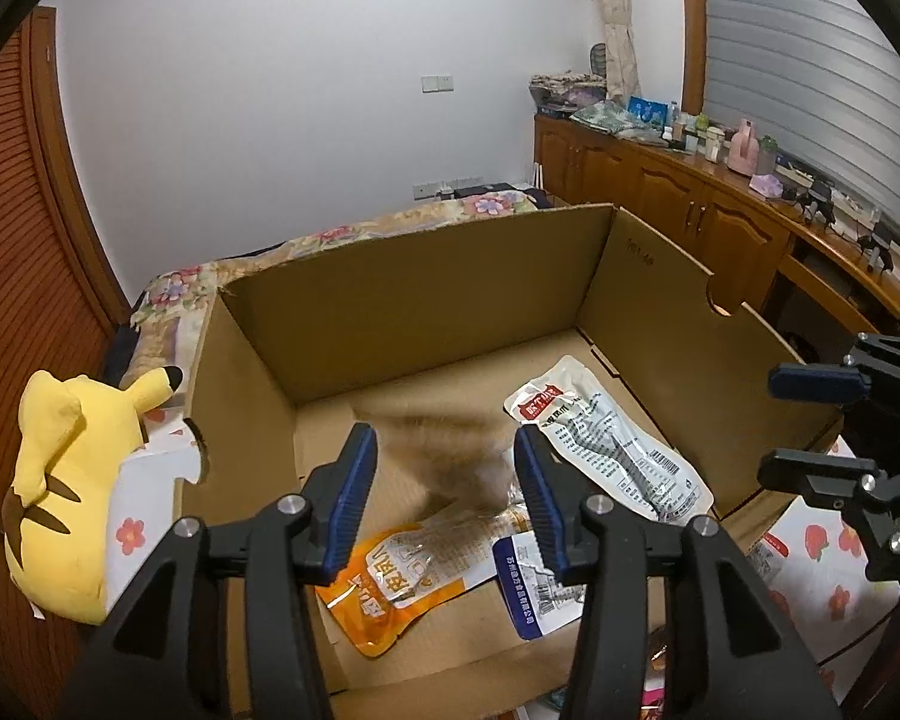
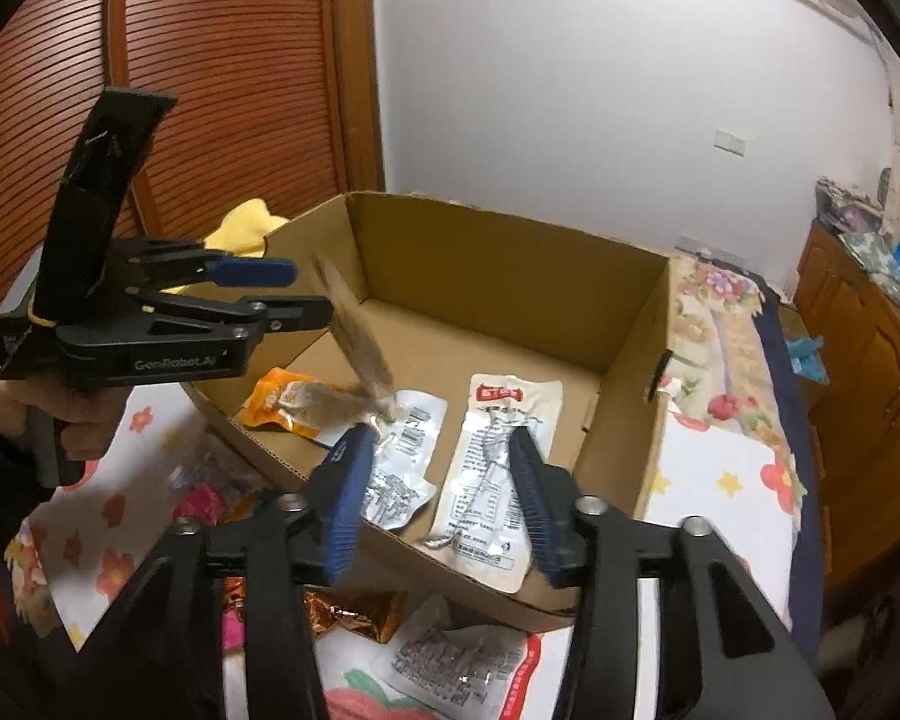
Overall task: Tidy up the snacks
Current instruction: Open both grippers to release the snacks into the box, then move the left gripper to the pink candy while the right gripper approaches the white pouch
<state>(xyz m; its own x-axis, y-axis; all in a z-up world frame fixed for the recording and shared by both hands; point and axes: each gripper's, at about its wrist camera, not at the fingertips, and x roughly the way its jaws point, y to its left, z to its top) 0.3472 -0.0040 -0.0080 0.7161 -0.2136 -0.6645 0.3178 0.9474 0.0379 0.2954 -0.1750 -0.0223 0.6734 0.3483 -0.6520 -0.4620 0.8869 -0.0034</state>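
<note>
Left wrist: blurred packet (image 1: 450, 456) between open left claw (image 1: 444, 468) pads.

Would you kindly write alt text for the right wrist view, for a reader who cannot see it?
An open right gripper hovers over a cardboard box holding a white snack packet, a silver packet and an orange packet. A blurred brown snack is falling from the open left gripper. More wrapped snacks lie outside.

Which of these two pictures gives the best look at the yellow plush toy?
The left wrist view. There the plush toy lies in plain sight left of the cardboard box, with its ear and brown stripes showing. In the right wrist view only a yellow scrap shows behind the left gripper and the box's far corner.
</note>
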